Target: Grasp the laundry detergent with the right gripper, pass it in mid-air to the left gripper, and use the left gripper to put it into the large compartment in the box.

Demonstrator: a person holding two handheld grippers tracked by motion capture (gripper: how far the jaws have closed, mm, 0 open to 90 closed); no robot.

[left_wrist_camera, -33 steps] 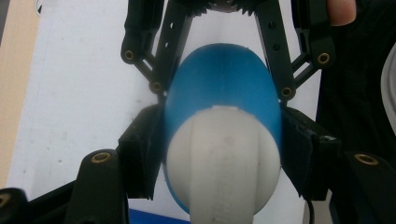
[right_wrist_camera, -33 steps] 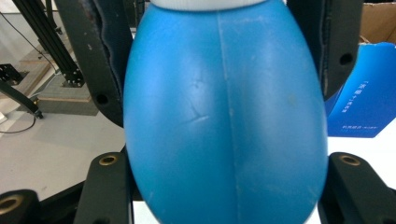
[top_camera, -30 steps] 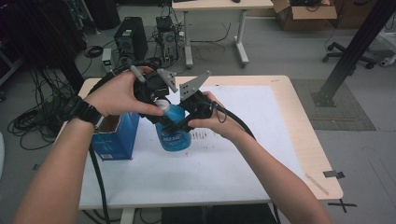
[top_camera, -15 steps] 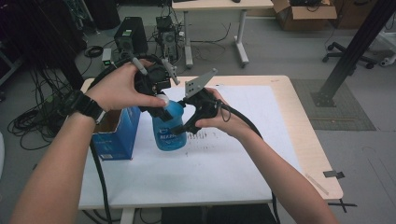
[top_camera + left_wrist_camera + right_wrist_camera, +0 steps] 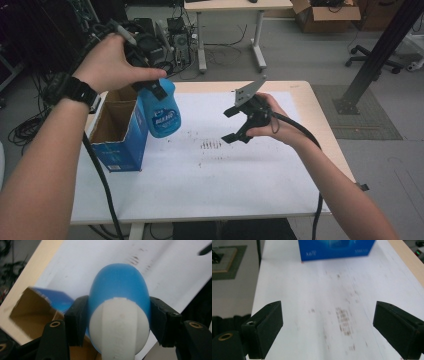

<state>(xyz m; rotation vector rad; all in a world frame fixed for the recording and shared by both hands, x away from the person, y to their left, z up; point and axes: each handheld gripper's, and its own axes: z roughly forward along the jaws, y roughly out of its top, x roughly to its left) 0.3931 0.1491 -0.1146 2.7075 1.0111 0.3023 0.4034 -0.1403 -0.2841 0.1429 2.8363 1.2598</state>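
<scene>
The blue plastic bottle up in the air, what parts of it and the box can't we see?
- Blue plastic bottle: in the high view, the hand hides its top; label words too small.
- Its base: in the left gripper view, out of sight behind its body.
- Blue cardboard box: in the right gripper view, cut off by the top edge.

- bottle (image 5: 162,110): bright blue body, white cap, white lettering on label
- box (image 5: 120,132): blue outside with pale print, brown cardboard inside
- table (image 5: 320,107): light wood edge
- sheet (image 5: 225,170) on it: white, dark speckled smudges mid-sheet
- left gripper (image 5: 115,325), right gripper (image 5: 235,125): black jaws
- watch (image 5: 80,92): black
</scene>
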